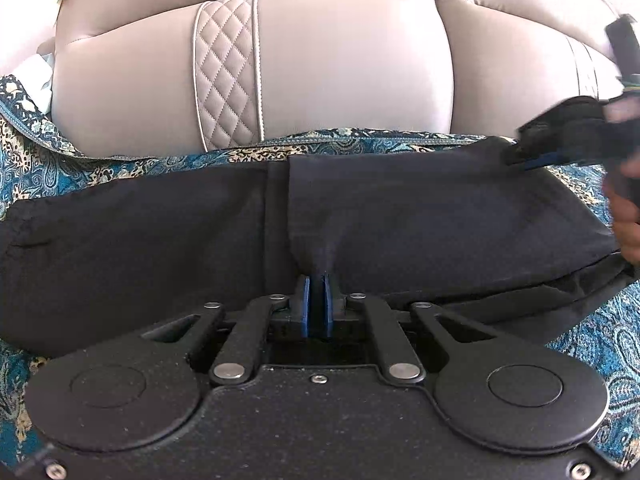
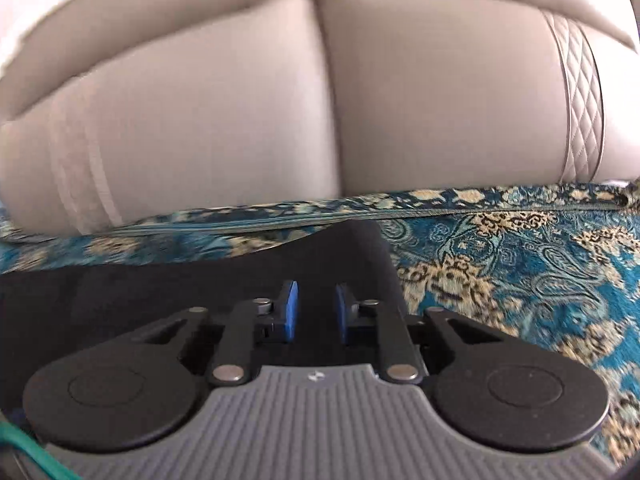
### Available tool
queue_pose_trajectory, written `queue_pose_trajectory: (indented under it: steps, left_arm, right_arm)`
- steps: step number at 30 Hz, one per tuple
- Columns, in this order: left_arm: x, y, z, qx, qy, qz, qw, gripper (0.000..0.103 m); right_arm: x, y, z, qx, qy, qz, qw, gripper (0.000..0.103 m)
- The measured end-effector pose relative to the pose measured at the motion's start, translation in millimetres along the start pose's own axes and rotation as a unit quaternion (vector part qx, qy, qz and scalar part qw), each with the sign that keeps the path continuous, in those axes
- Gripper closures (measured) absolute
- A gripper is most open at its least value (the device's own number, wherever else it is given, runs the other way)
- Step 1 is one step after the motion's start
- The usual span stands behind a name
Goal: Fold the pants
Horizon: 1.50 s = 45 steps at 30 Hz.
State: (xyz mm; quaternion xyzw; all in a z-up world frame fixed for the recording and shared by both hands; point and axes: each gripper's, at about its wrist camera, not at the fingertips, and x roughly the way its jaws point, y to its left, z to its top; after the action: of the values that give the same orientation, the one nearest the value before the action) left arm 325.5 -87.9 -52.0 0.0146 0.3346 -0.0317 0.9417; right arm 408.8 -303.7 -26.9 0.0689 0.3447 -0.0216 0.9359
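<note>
Dark navy pants (image 1: 400, 216) lie folded across a teal patterned cover (image 1: 48, 160) on a sofa seat. My left gripper (image 1: 317, 280) is shut on a pinch of the pants' near edge, the cloth bunching up between the blue pads. My right gripper (image 2: 316, 300) is open, its blue pads apart over the right end of the pants (image 2: 340, 256). It also shows in the left wrist view (image 1: 532, 156) at the far right corner of the pants, blurred.
The beige leather sofa backrest (image 1: 320, 72) with a quilted strip (image 1: 228, 72) rises just behind the pants. The patterned cover (image 2: 520, 264) spreads to the right of the pants. A green cable (image 2: 24, 452) is at the lower left.
</note>
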Motion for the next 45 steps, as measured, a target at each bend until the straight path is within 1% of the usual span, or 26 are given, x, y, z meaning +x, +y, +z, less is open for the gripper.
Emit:
queue_pose_trajectory:
  steps: [1, 2, 4, 7, 8, 10, 11, 12, 13, 14, 15, 16, 18, 20, 23, 26, 29, 32, 34, 36, 38, 39, 40, 42, 43, 45]
  left_arm:
    - [-0.3, -0.2, -0.6, 0.001, -0.002, 0.000, 1.0000, 0.095]
    - [-0.8, -0.3, -1.4, 0.003, -0.004, 0.000, 1.0000, 0.095]
    - [-1.5, -0.2, -2.9, 0.007, -0.008, -0.002, 0.9999, 0.095]
    - [-1.6, 0.7, -4.2, 0.005, -0.011, -0.005, 0.9999, 0.093]
    - [-1.7, 0.8, -4.0, 0.005, -0.011, -0.005, 0.9999, 0.093]
    - [-2.1, 2.4, -3.5, 0.006, -0.010, -0.008, 0.9999, 0.093]
    - [-2.0, 4.1, -3.0, 0.006, -0.009, -0.013, 0.9999, 0.092]
    - [-2.0, 6.7, -2.3, 0.002, -0.008, -0.018, 0.9998, 0.090]
    - [-2.3, 10.1, -1.0, -0.003, -0.006, -0.023, 0.9997, 0.087]
    - [-2.9, 13.3, 0.4, -0.008, -0.002, -0.028, 0.9996, 0.075]
    - [-4.4, 17.1, 2.1, -0.013, 0.002, -0.032, 0.9994, 0.062]
    - [-6.2, 20.6, 3.9, -0.017, 0.004, -0.034, 0.9993, 0.057]
    - [-12.6, 29.0, 5.9, -0.027, 0.000, -0.031, 0.9992, 0.055]
    - [-18.4, 38.6, 8.1, -0.034, 0.001, -0.025, 0.9991, 0.050]
    - [-28.4, 57.4, 9.2, -0.043, -0.002, -0.014, 0.9990, 0.048]
    - [-39.5, 83.5, 6.8, -0.056, -0.006, 0.007, 0.9984, 0.033]
    - [-48.2, 113.2, 3.2, -0.072, -0.008, 0.028, 0.9970, 0.030]
    - [-55.4, 147.1, -3.7, -0.087, -0.015, 0.058, 0.9944, 0.021]
    - [-59.2, 174.6, -11.0, -0.105, -0.020, 0.074, 0.9915, 0.021]
    - [-62.4, 204.2, -18.7, -0.139, -0.018, 0.085, 0.9864, 0.021]
    - [-65.8, 232.3, -27.3, -0.187, -0.018, 0.087, 0.9783, 0.021]
    - [-68.9, 248.4, -32.4, -0.219, -0.021, 0.082, 0.9721, 0.021]
    - [-72.2, 263.7, -37.7, -0.249, -0.025, 0.076, 0.9653, 0.021]
    - [-77.8, 286.8, -47.6, -0.289, -0.034, 0.073, 0.9540, 0.021]
    - [-78.5, 295.4, -50.1, -0.299, -0.036, 0.080, 0.9504, 0.021]
    - [-76.1, 308.9, -51.4, -0.304, -0.032, 0.096, 0.9474, 0.021]
  right_arm:
    - [8.2, 0.5, 1.0, 0.002, 0.006, -0.011, 1.000, 0.077]
    - [13.9, -0.5, 0.6, 0.004, 0.008, -0.027, 1.000, 0.067]
    - [22.1, -7.6, 0.2, 0.004, 0.007, -0.052, 0.999, 0.069]
    - [28.4, -9.4, -8.7, -0.021, -0.021, -0.077, 0.997, 0.069]
    - [28.8, -5.8, -8.9, -0.032, -0.023, -0.083, 0.996, 0.066]
    - [26.6, 2.2, -7.2, -0.051, -0.020, -0.091, 0.994, 0.056]
    - [23.1, 3.8, -6.1, -0.051, -0.020, -0.087, 0.995, 0.045]
    - [15.1, 4.2, -6.9, -0.044, -0.028, -0.072, 0.996, 0.039]
    - [2.9, 4.2, -9.6, -0.036, -0.044, -0.046, 0.997, 0.038]
    - [-10.2, 5.0, -13.0, -0.029, -0.058, -0.025, 0.998, 0.036]
    - [-22.7, 6.9, -17.1, -0.024, -0.068, -0.012, 0.997, 0.035]
    - [-32.8, 9.6, -21.0, -0.023, -0.075, -0.002, 0.997, 0.035]
    - [-54.8, 20.5, -32.4, -0.031, -0.091, 0.019, 0.995, 0.030]
    - [-71.0, 34.8, -46.6, -0.043, -0.099, 0.033, 0.994, 0.029]
    - [-87.2, 61.6, -66.9, -0.057, -0.099, 0.052, 0.992, 0.028]
    - [-92.7, 89.8, -86.3, -0.073, -0.093, 0.064, 0.991, 0.028]
    - [-93.9, 118.7, -99.6, -0.090, -0.080, 0.069, 0.990, 0.028]
    - [-90.6, 143.9, -110.8, -0.119, -0.064, 0.073, 0.988, 0.028]
    - [-87.5, 158.7, -118.0, -0.145, -0.046, 0.064, 0.986, 0.029]
    - [-87.7, 166.8, -124.9, -0.162, -0.053, 0.045, 0.984, 0.029]
    - [-88.8, 169.8, -127.9, -0.161, -0.055, 0.037, 0.985, 0.029]
    - [-89.4, 169.6, -127.7, -0.154, -0.053, 0.037, 0.986, 0.029]
    - [-91.9, 168.7, -126.7, -0.145, -0.051, 0.042, 0.987, 0.029]
    - [-96.4, 163.7, -123.9, -0.121, -0.052, 0.070, 0.989, 0.030]
    - [-97.9, 159.1, -123.2, -0.107, -0.052, 0.084, 0.989, 0.030]
    - [-97.6, 153.5, -121.7, -0.084, -0.048, 0.109, 0.989, 0.028]
